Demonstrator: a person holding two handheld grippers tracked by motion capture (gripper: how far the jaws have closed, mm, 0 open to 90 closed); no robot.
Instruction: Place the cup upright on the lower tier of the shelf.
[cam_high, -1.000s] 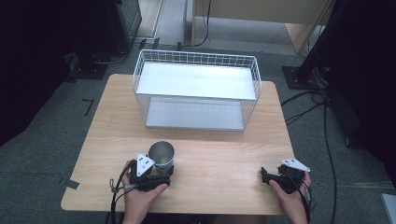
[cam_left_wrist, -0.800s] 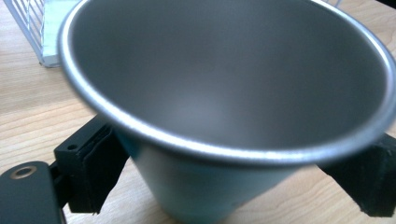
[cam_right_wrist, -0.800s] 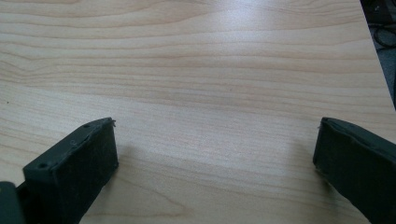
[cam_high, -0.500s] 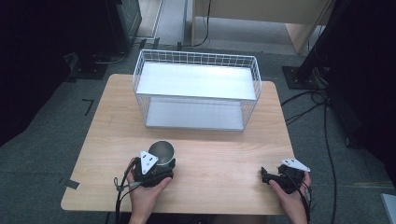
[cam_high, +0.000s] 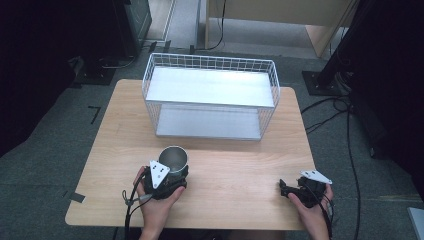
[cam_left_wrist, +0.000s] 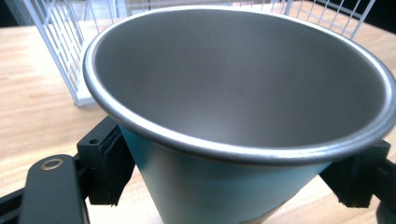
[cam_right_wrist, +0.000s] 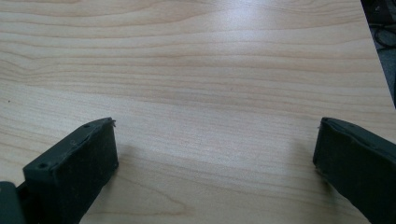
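Note:
A metal cup (cam_high: 173, 157) with a teal outer wall stands upright on the wooden table (cam_high: 235, 165), near its front left. My left gripper (cam_high: 172, 171) is shut on the cup. In the left gripper view its black pads (cam_left_wrist: 108, 161) press on both sides of the cup (cam_left_wrist: 233, 93) just under the rim. The jaws have just been closing with the cup between them. My right gripper (cam_high: 285, 188) rests at the front right of the table. It stands open (cam_right_wrist: 215, 163) over bare wood, with nothing between its fingers.
A white wire basket (cam_high: 210, 64) with a pale shelf and floor stands at the back middle of the table, just beyond the cup. Cables trail from both grippers. Dark stands and cables lie on the floor around the table.
The left gripper's jaws have come in around the cup, which stays where it stood. The right hand has not moved.

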